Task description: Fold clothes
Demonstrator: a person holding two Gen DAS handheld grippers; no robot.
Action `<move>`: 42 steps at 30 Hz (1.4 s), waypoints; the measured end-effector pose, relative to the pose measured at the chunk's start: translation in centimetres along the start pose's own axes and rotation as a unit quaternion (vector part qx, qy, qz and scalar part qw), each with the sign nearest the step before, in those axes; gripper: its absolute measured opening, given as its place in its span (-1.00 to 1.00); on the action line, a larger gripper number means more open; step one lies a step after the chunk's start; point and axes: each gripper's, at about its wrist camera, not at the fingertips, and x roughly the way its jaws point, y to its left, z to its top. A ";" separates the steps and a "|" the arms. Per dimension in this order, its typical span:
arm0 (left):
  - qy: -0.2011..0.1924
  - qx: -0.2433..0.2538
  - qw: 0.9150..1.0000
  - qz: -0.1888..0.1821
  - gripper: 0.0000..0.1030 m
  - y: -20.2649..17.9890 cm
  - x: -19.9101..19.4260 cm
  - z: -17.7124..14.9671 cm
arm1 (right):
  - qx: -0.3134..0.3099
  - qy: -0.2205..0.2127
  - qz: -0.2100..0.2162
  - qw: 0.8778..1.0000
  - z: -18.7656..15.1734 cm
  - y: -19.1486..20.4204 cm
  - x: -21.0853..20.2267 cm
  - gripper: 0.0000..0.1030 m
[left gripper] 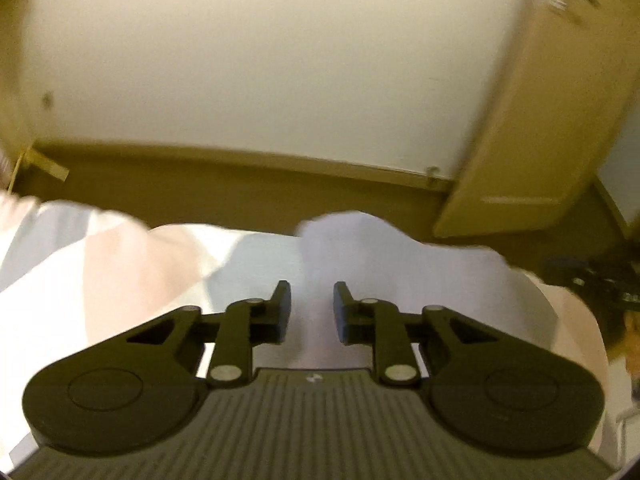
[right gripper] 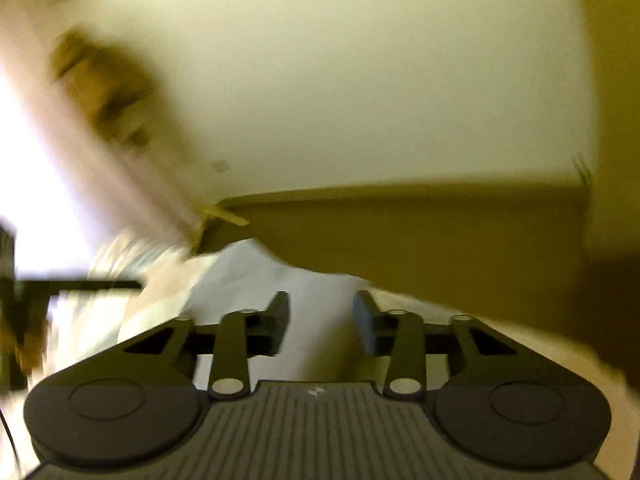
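Two handheld grippers, both views blurred, are raised toward a pale wall with white cloth between their fingers. Nearest in the left wrist view, the left gripper [left gripper: 312, 312] has its jaws narrowed around a bunched ridge of the white garment [left gripper: 360, 252]; whether they truly pinch it cannot be told. In the right wrist view, the right gripper [right gripper: 320, 320] has a wider gap, with the garment's edge [right gripper: 256, 276] lying across it, seemingly loose. More pale fabric spreads to the left and right of both. Farther off are a brown baseboard [left gripper: 248, 172] and the wall [left gripper: 260, 60]; a door [left gripper: 532, 128] stands far right in the left view. To fold well, both grips should probably firm up, then lift evenly so the cloth hangs flat without twisting.
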 end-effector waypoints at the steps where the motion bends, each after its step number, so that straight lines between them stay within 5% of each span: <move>1: -0.006 0.029 1.000 -0.005 -0.69 -1.2 -0.2 -0.9 | -0.049 0.001 0.013 0.999 -0.5 1.3 0.0 -0.27; 4: 0.023 0.089 0.996 -0.005 -0.75 -3.0 2.2 -3.9 | -0.181 0.018 0.031 0.983 -3.5 3.7 0.6 -0.28; 9: 0.025 0.112 0.993 0.010 -0.68 -2.8 5.7 -7.0 | -0.259 0.059 0.013 0.964 -8.2 1.9 3.6 -0.34; 17: -0.014 0.145 0.989 0.032 -0.70 -3.7 4.3 -5.8 | -0.270 0.076 0.019 0.960 -6.3 2.4 2.8 -0.33; 22: -0.051 0.125 0.991 0.014 -0.70 -3.6 3.5 -1.9 | -0.221 0.002 0.014 0.975 -2.0 2.0 1.5 -0.33; 27: -0.051 0.092 0.994 0.007 -0.94 -3.4 7.9 0.0 | -0.211 0.001 -0.026 0.977 -1.2 0.5 5.7 -0.93; 32: -0.034 0.055 0.997 0.029 -0.93 -1.7 11.5 -1.9 | -0.169 0.040 -0.048 0.984 -2.7 -2.1 7.4 -0.96; 38: -0.061 0.033 0.994 0.083 -0.95 -1.3 5.4 -3.0 | -0.142 0.021 -0.018 0.989 -1.3 -1.7 3.2 -0.81; 42: -0.054 0.036 0.995 0.074 -0.94 -3.6 0.3 -6.5 | -0.197 0.020 0.031 0.980 -2.9 0.4 -1.0 -0.81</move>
